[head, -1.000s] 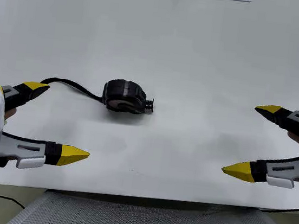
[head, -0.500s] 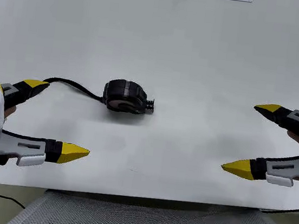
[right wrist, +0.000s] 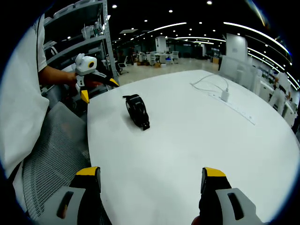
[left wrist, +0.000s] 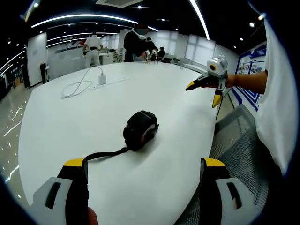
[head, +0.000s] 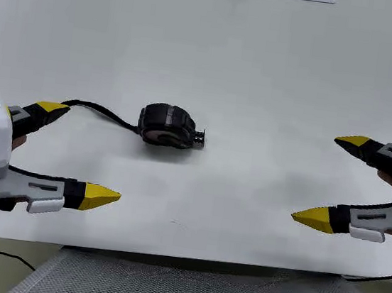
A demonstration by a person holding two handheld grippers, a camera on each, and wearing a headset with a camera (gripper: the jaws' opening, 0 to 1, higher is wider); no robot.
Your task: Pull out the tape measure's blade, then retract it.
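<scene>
Head view: at the left edge of the frame my left gripper [head: 91, 152] hangs over the white table [head: 263, 69], jaws spread wide, holding nothing. Right of it, left of centre, the black tape measure [head: 167, 126] lies on the table, its strap [head: 100, 112] trailing toward my upper jaw tip. At the right edge my right gripper [head: 315, 179] gapes too, empty.
</scene>
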